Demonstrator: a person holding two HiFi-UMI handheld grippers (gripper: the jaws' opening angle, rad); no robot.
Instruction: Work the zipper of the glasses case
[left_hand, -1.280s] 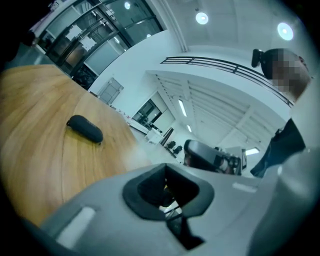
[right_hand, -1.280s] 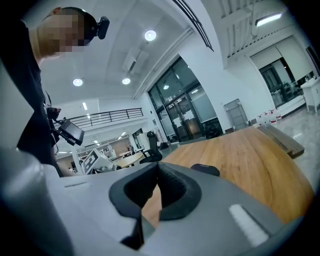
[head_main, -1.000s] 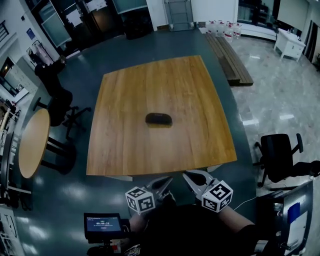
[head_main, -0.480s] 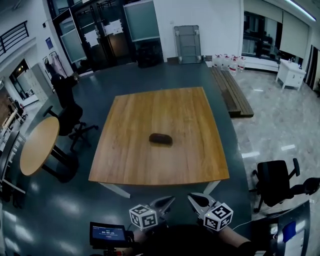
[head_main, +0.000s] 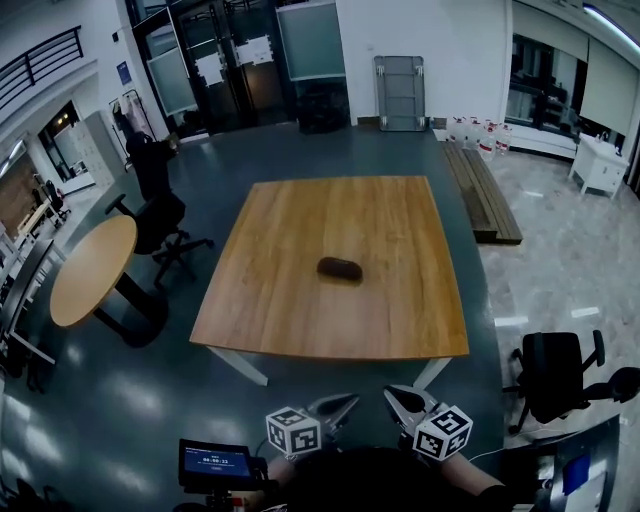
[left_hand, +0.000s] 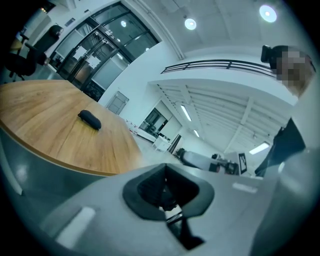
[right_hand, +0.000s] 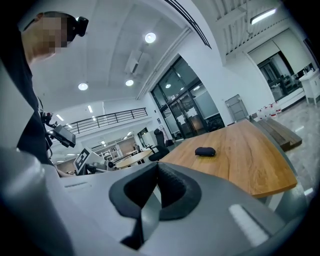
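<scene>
Head view alone: whole table (head_main: 290, 300) w/ glasses case (head_main: 340, 268)

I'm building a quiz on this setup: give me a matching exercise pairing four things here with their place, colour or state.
Things:
1. glasses case
2. round table
3. small screen
4. left tool

Place, colour or state:
A. left of the big wooden table
B. shut, empty
C. on that table's middle
D. lit blue

Pairs: 1-C, 2-A, 3-D, 4-B
</scene>
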